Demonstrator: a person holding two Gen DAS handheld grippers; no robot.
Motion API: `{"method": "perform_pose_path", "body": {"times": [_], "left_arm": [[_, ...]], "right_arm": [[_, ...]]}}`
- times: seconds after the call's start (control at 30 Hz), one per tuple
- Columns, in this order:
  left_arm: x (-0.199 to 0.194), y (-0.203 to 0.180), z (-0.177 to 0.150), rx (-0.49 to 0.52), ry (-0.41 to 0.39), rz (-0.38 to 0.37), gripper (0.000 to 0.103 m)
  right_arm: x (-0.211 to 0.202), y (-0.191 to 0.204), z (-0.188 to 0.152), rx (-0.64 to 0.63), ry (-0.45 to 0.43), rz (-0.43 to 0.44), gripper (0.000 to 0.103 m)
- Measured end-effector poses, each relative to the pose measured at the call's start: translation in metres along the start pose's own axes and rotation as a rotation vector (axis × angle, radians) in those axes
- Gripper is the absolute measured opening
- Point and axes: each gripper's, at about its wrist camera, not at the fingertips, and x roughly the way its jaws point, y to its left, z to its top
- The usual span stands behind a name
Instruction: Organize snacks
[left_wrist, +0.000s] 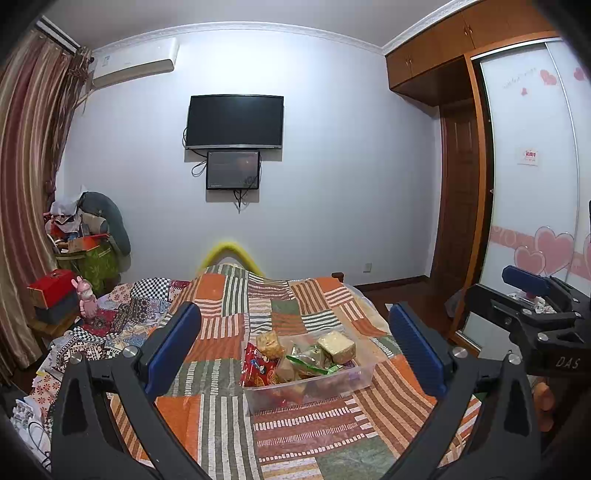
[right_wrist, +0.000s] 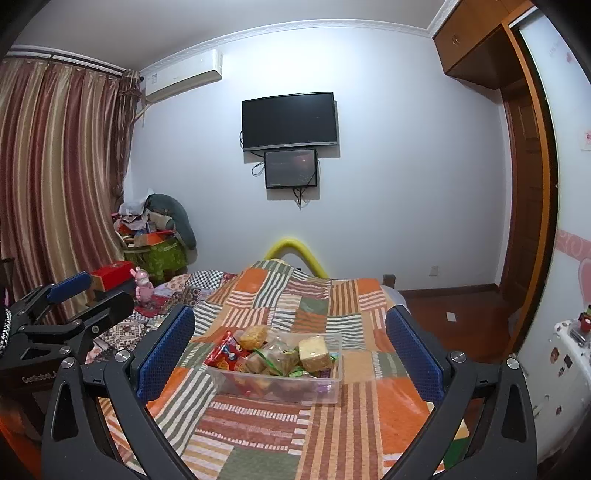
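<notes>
Both jaws are held spread and empty: the left gripper (left_wrist: 295, 350) and right gripper (right_wrist: 291, 350) are raised short of the clear plastic bin (left_wrist: 332, 384), which is set on the patchwork bed cover (left_wrist: 295, 428). Inside, snacks are heaped above the rim: one red packet (left_wrist: 256, 363), two pale blocks (left_wrist: 337, 346), several wrapped pieces. A packet could be spilled, since the soft cover lets the bin tip. Beyond, two wall screens (left_wrist: 234, 122) are mounted.

We see a clear plastic bin (left_wrist: 364, 371) sitting on the patchwork quilt (left_wrist: 229, 332), a red snack packet (left_wrist: 255, 363) at its left end and a pale square block snack (left_wrist: 337, 346) at its right end.
</notes>
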Motion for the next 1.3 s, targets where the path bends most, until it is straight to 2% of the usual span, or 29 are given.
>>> {"method": "perform_pose_path", "body": {"times": [0.3,1.3], "left_arm": [[0.001,-0.001,-0.001,0.0,-0.004,-0.008,0.103],[0.002,-0.009,-0.001,-0.001,-0.01,-0.047,0.103]], "right_arm": [[-0.003,0.005,0.002,-0.042,-0.006,-0.032,0.103],[-0.001,-0.003,0.005,-0.004,0.001,-0.025,0.103]]}}
